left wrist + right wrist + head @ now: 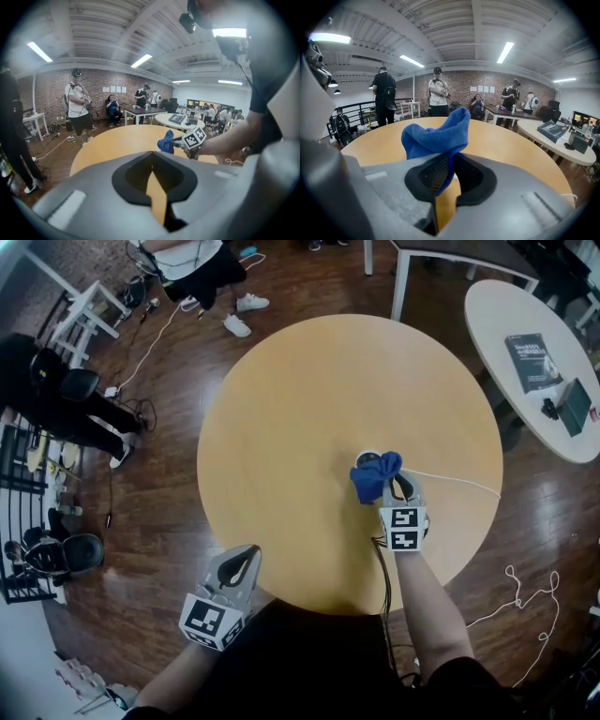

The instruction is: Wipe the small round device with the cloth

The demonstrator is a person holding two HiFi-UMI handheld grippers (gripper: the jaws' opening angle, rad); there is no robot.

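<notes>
A blue cloth (375, 474) is bunched up in my right gripper (391, 484), whose jaws are shut on it over the right middle of the round wooden table (300, 427). The cloth rests on the small round white device (368, 457); only a sliver of its rim shows, and a white cable (455, 480) runs off to the right. In the right gripper view the cloth (438, 133) rises between the jaws (449, 158) and hides the device. My left gripper (249, 554) hovers at the table's near left edge, shut and empty (152, 154). It looks across at the cloth (166, 140).
A white table (497, 324) at the right carries a book (532, 360) and a dark gadget (572, 407). Several people stand around the room's far side (438, 91). Cables lie on the wooden floor (520, 592), and chairs and gear crowd the left (66, 399).
</notes>
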